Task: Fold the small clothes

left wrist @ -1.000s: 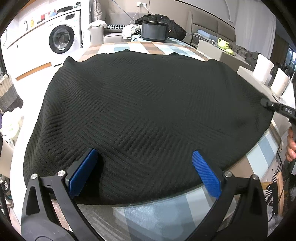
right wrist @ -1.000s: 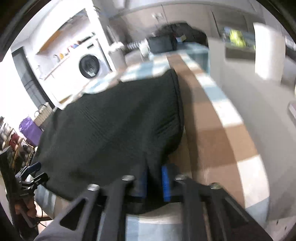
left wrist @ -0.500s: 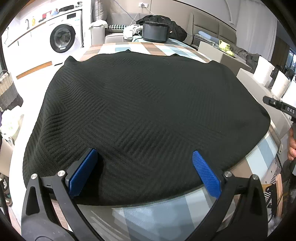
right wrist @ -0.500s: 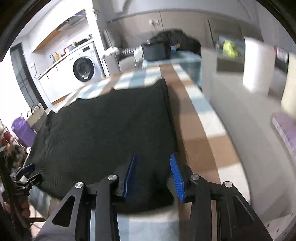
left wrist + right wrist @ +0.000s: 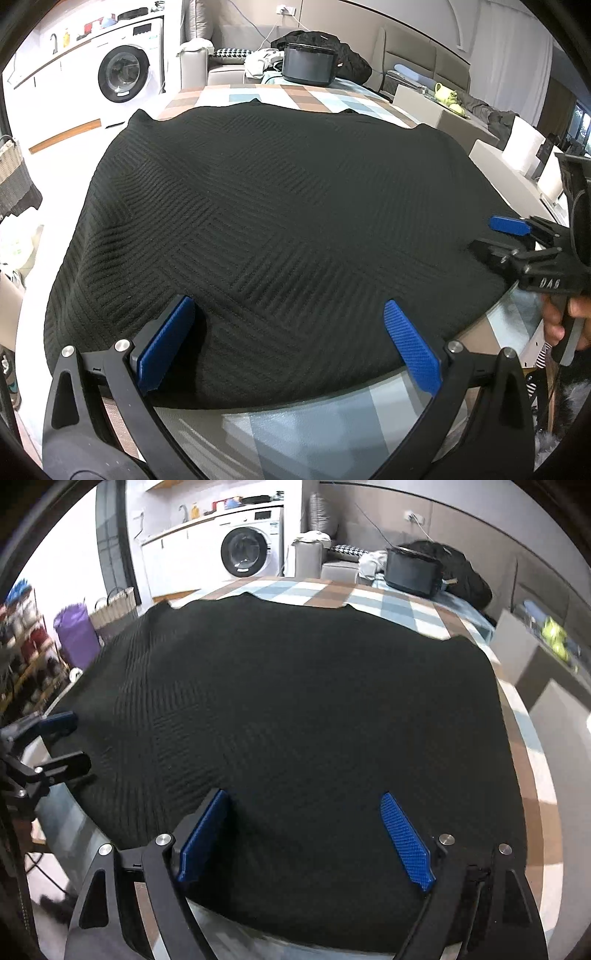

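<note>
A big black knit garment (image 5: 280,229) lies spread flat on the counter (image 5: 325,424), which has a checked cloth in blue, brown and white. The garment covers most of the counter top. Its near edge runs just in front of both grippers.

The left gripper (image 5: 288,339) has its blue pads wide apart over the near edge of the garment. Nothing is pinched between them.

The right gripper (image 5: 306,830) is over the garment's near right part. Its jaws are opening and stand wide, with the cloth lying flat under them, not held. A hand (image 5: 565,321) holds its handle at the right edge of the left camera's view.

Far back on the counter sits a dark box (image 5: 308,66). A white washing machine (image 5: 125,74) stands by the wall behind.
</note>
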`<state>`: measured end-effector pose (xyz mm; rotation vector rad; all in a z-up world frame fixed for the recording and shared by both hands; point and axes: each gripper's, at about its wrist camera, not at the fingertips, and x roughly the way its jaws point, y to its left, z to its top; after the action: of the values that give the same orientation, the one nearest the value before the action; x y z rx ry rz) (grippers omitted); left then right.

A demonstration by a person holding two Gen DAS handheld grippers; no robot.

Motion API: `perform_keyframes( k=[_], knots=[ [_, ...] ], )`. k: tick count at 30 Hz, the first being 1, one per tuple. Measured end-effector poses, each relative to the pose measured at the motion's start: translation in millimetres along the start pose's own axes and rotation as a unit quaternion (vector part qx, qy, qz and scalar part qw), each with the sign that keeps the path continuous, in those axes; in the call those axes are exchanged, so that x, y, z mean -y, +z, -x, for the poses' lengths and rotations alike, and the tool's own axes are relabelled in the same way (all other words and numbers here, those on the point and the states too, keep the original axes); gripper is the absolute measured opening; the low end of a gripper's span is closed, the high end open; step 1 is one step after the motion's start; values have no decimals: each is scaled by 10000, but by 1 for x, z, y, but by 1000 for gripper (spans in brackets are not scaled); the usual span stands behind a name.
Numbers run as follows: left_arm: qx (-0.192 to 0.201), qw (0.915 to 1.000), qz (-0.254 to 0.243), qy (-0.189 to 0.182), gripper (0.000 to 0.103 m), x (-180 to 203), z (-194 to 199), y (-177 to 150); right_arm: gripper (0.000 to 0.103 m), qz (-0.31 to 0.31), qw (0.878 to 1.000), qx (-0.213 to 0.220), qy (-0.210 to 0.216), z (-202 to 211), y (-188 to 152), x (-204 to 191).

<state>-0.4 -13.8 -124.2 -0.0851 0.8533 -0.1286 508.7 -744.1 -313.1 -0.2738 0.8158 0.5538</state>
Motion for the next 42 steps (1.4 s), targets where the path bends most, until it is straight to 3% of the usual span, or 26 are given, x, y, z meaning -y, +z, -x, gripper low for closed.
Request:
perform_keyframes(
  k=[4,7,11,14,18,21,23,27,30,33,37,42],
  knots=[
    [-2,9999,-67,84,102,3,-1,-1,85,-389,9987,123,-313,16,-19,40],
    [4,9998,-114,149,102,8,-1,-2,86,-360,9955,71,-873,24,-31,52],
    [37,9998,-176,-83,102,19,4,0,86,-429,9972,133,-594,38,-33,50],
    [16,9993,-333,-186,102,32,3,-1,86,-193,9992,288,-178,40,-25,25],
    [-106,9983,-569,-66,102,43,-3,-4,87,71,9993,156,331,19,-19,-14],
    [-122,9974,-702,58,102,37,1,-4,87,592,9981,168,-22,12,-24,-37],
    [-93,9984,-524,205,102,22,5,-1,87,668,9977,136,-26,16,-27,-32],
    [-26,9988,71,474,102,-20,14,1,87,402,9977,84,-547,29,-37,8],
    [-18,9990,155,416,102,-37,21,-4,87,36,9954,-40,-957,36,-46,43],
    [-212,9983,-149,528,102,-34,23,-11,87,-483,9957,-214,-763,39,-50,68],
    [-384,9987,-106,317,102,-39,32,-21,87,-612,9959,102,-654,50,-45,63],
    [-314,9985,452,15,102,-58,61,-22,87,-840,9937,670,313,61,-29,35]
  ],
)
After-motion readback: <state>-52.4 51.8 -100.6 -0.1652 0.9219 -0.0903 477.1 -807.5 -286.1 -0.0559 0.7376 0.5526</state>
